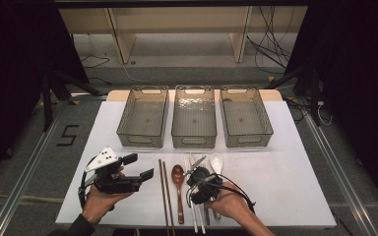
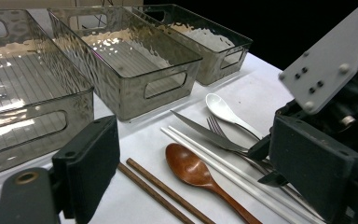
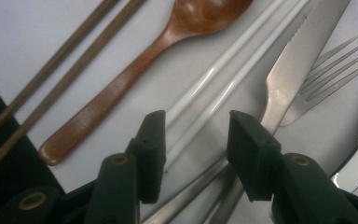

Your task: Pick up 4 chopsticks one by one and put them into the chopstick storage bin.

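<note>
Two white chopsticks (image 3: 223, 79) lie on the table (image 1: 295, 187) between wooden spoon (image 3: 135, 70) and knife (image 3: 289, 70); right gripper (image 3: 196, 154) straddles them unclamped, jaws crosswise to their long axis; left gripper (image 1: 140, 166) open, farther.

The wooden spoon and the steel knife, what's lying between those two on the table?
Between the wooden spoon and the steel knife lie the two white chopsticks, side by side on the white table. The right gripper view shows it best.

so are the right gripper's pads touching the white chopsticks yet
Apart. In the right gripper view the right gripper stands open over the white chopsticks and knife handle, with bare gaps showing between both pads and the cutlery.
</note>
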`<state>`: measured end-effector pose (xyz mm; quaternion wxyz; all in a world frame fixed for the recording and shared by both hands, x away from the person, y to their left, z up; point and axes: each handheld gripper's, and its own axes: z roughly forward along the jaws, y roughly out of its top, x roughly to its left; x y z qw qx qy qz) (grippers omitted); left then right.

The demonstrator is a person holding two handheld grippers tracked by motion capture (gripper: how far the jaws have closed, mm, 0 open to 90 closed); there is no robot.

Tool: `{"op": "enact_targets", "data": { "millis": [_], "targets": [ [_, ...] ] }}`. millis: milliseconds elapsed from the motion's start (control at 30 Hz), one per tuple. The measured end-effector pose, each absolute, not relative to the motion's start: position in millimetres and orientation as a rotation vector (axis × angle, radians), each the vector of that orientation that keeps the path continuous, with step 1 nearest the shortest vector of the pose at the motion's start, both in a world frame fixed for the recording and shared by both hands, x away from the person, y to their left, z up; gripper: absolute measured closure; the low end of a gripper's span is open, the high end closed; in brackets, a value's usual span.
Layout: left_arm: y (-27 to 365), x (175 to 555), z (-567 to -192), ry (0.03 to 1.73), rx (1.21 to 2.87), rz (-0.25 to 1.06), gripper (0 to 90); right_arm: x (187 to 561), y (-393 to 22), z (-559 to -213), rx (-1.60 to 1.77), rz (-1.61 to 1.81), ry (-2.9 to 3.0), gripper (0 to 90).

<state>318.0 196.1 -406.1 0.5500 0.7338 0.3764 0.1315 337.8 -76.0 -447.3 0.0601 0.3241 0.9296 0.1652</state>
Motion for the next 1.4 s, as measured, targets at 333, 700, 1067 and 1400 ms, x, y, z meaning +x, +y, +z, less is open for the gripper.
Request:
{"op": "enact_targets", "data": {
  "millis": [333,700,1067,1400],
  "targets": [
    [196,318,-406,0.891,1.734,0.312,15.6,342,-70,-457,0.975,0.430,2.841,63.6],
    [196,318,-406,0.890,1.734,0.314,15.6,344,-65,-459,0.977,0.380,2.867,67.8],
    [196,318,-406,0.891,1.733,0.313,15.6,343,-60,-458,0.917,0.342,2.872,69.8],
    [197,318,-406,0.890,1.736,0.314,15.6,344,-56,-458,0.935,0.322,2.882,65.6]
  ]
}}
